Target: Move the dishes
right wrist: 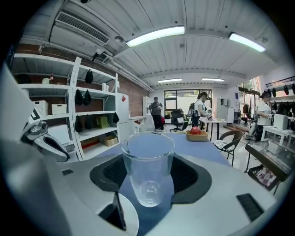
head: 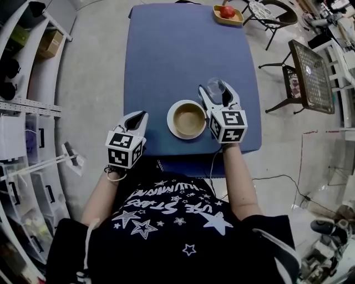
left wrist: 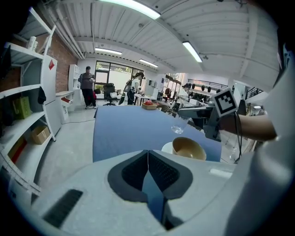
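Observation:
A clear glass (head: pixel 216 89) sits between the jaws of my right gripper (head: pixel 217 93), which is shut on it at the right of the blue table (head: pixel 166 55). In the right gripper view the glass (right wrist: pixel 147 168) stands upright between the black pads. From the left gripper view the glass (left wrist: pixel 179 125) hangs a little above the tabletop. Just left of it a tan bowl (head: pixel 189 118) rests on a white plate (head: pixel 173 126). My left gripper (head: pixel 137 115) is shut on nothing, at the table's front left corner, apart from the dishes.
A wooden tray (head: pixel 227 15) with a red fruit lies at the table's far right corner. A chair (head: pixel 274 14) and a dark side table (head: pixel 312 75) stand to the right. White shelves (head: pixel 22 83) line the left. People stand far off across the room.

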Action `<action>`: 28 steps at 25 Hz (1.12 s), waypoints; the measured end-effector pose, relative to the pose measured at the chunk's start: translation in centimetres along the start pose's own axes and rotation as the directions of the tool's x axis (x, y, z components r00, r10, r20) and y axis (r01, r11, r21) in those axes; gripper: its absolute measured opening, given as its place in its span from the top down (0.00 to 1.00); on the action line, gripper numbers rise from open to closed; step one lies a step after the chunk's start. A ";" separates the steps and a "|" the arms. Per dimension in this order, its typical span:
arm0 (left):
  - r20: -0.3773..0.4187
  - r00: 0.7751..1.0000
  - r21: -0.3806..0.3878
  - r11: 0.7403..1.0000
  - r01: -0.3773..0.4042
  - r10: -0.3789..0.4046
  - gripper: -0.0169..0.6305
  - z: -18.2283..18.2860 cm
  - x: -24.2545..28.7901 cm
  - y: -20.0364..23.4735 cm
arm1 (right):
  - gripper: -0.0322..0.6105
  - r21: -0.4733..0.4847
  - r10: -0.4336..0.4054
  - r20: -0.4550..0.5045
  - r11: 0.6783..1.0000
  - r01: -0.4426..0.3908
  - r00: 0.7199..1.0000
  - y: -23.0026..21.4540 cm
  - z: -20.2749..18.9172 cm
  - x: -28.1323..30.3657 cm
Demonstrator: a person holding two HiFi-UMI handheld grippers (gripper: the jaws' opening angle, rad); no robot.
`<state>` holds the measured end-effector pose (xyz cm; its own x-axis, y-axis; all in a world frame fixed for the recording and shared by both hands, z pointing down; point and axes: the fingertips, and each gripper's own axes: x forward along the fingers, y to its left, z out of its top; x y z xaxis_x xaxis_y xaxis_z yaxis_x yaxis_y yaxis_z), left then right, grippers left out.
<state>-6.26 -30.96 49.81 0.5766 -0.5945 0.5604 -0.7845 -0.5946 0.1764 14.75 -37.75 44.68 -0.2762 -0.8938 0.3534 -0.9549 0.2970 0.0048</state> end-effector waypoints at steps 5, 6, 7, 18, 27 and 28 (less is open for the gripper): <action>-0.026 0.999 0.006 1.000 0.024 -0.024 0.94 -0.6 0.7 0.8 | 0.51 0.026 -0.013 -0.027 1.000 0.014 1.000 -0.8 -1.9 1.6; -0.026 0.999 0.004 1.000 0.027 -0.027 0.94 -0.6 0.8 0.9 | 0.51 0.023 -0.017 -0.036 1.000 0.018 0.999 -0.8 -2.3 1.9; -0.026 0.999 0.003 1.000 0.030 -0.030 0.94 -0.6 0.9 1.1 | 0.51 0.020 -0.021 -0.043 1.000 0.022 0.999 -0.8 -2.6 2.2; -0.016 1.000 0.002 1.000 0.019 -0.019 0.94 -0.9 1.3 1.5 | 0.51 -0.008 -0.056 -0.056 0.998 0.056 0.997 -1.4 -4.3 3.1; -0.004 1.000 -0.006 1.000 -0.017 0.017 0.94 -1.3 0.0 1.8 | 0.50 0.036 -0.044 -0.083 0.998 0.047 0.996 -1.5 -4.5 3.3; -0.001 1.000 -0.005 1.000 -0.019 0.019 0.94 -1.3 -0.1 1.8 | 0.50 0.045 -0.038 -0.086 0.998 0.042 0.996 -1.5 -4.5 3.3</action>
<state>-7.98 -31.26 51.08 0.5611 -0.6054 0.5645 -0.7966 -0.5804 0.1693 15.72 -39.65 50.08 -0.2296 -0.8720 0.4324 -0.9695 0.2442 -0.0224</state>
